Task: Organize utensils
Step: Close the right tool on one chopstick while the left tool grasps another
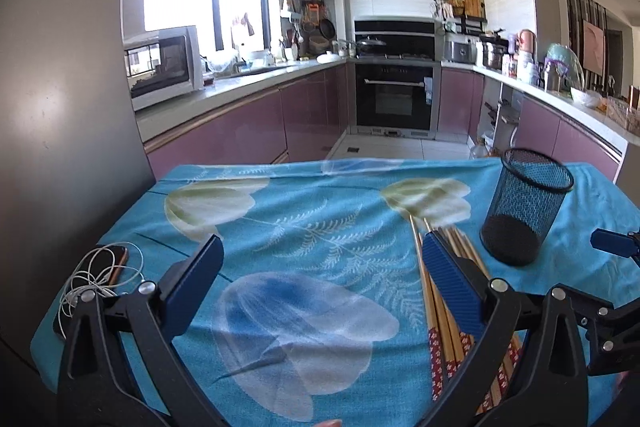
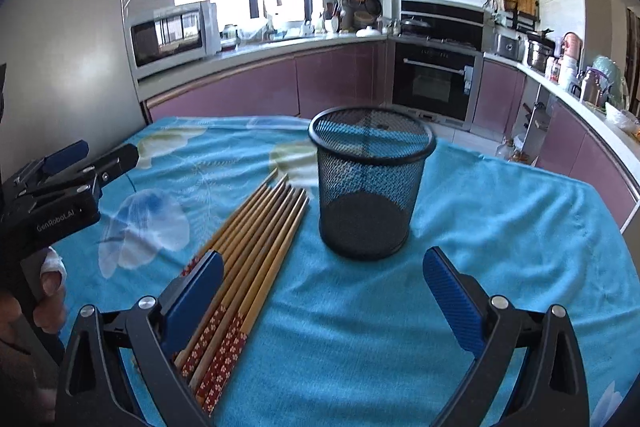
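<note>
Both pairs of jaws stand wide apart and hold nothing, above a bundle of chopsticks beside a mesh cup.

The chopsticks (image 2: 256, 247) lie side by side on the blue flowered tablecloth (image 2: 500, 219), their red patterned ends toward the cameras and their tips pointing away, just left of the black mesh cup (image 2: 370, 183), which stands upright near them with nothing seen inside. The right gripper (image 2: 324, 287) hovers with its left finger over the bundle's patterned ends and its right finger over bare cloth. The left gripper (image 1: 320, 275) hangs further left, its right finger above the same chopsticks (image 1: 440, 307), the cup (image 1: 524, 207) beyond. A phone (image 1: 116, 259) with tangled white earphones (image 1: 96, 279) rests at the cloth's left edge.
</note>
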